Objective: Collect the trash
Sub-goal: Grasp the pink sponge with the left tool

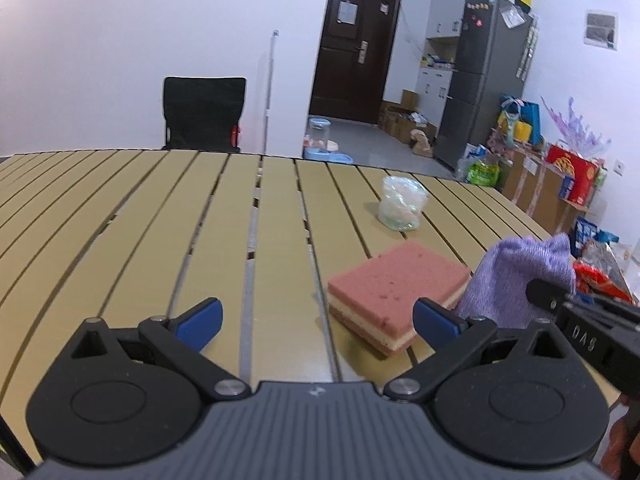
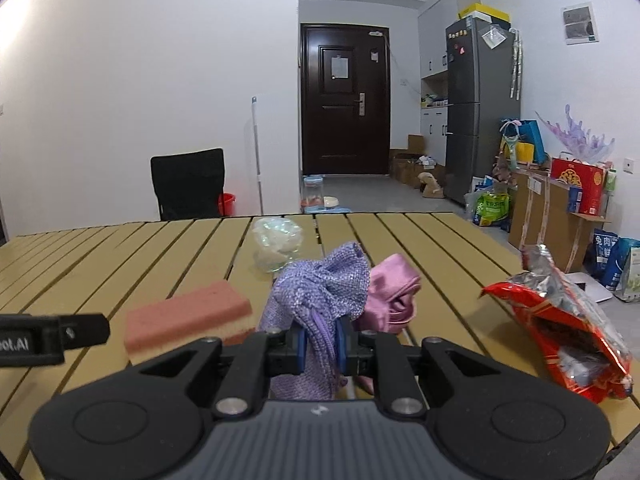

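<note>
The right claw is clamped tight on a purple knitted pouch, which bunches up above its blue pads over the slatted bench. A pink satin pouch lies just behind it. The left claw stands wide with nothing between its fingers, near the pink sponge. A torn red snack bag lies at the bench's right edge, and a crumpled clear plastic bag sits farther back

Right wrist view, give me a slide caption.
Right gripper shut on purple pouch, red snack bag lying alongside.
</note>
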Motion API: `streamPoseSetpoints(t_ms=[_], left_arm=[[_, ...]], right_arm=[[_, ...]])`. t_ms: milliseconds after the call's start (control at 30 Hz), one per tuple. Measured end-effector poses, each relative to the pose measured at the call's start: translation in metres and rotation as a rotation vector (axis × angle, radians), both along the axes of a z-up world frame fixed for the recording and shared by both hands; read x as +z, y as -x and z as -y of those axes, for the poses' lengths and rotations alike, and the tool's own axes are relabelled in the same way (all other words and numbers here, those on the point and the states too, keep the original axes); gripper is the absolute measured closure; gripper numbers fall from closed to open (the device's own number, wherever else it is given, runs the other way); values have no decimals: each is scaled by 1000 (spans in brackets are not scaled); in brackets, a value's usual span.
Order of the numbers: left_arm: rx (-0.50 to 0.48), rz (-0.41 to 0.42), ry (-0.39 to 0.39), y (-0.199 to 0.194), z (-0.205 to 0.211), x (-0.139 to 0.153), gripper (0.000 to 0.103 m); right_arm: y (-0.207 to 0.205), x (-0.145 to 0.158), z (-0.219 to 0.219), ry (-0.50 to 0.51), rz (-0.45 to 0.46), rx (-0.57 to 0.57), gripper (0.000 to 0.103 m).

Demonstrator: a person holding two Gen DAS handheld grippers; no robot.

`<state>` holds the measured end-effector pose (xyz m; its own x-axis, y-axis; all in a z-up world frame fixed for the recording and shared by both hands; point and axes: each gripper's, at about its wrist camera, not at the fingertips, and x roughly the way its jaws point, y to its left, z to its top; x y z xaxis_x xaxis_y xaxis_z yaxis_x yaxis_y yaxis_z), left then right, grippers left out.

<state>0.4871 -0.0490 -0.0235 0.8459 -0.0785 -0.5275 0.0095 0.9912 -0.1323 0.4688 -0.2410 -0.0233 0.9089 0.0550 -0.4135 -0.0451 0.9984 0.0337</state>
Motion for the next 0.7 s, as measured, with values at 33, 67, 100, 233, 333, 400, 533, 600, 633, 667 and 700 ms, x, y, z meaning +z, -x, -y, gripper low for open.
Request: streamPoseSetpoints(t_ms=[33,67,100,233,333,400,533,600,633,667,700], left_arm=[[-11,-3,-2,-2,3,-1,0],[-19,-6,-4,-4,5,-1,0],[-25,-10,-4,-5,7,-3,0],[-56,-20,-31,-12,19,-6,0],[-103,-37,-51,-21,31,-11,0],[-138,-43,-65,-26,40,-13,0],[-166,-46,-114,-43,60,-15,0],[-164,-52,-115,-53,65,-15,0],[-162,-55,-107,-57,65,-15,0],[-158,-59,-98,-62,66,-15,0],[-153,-68,-99,-66,66,-16,0]], right_arm=[[0,1,3,-5,4,-3,89],[1,2,6,-12,8,-6,89],[2,4,9,-20,12,-8,89],[5,7,23,-56,28,-23,89],[5,6,31,-61,24,-34,89],[4,5,35,-65,18,-34,89],[4,3,40,-67,17,-32,89],[4,4,43,-70,17,-29,89],[3,4,43,-71,17,-29,89],[3,3,44,-72,16,-28,89],[3,3,46,-75,16,-27,89]])
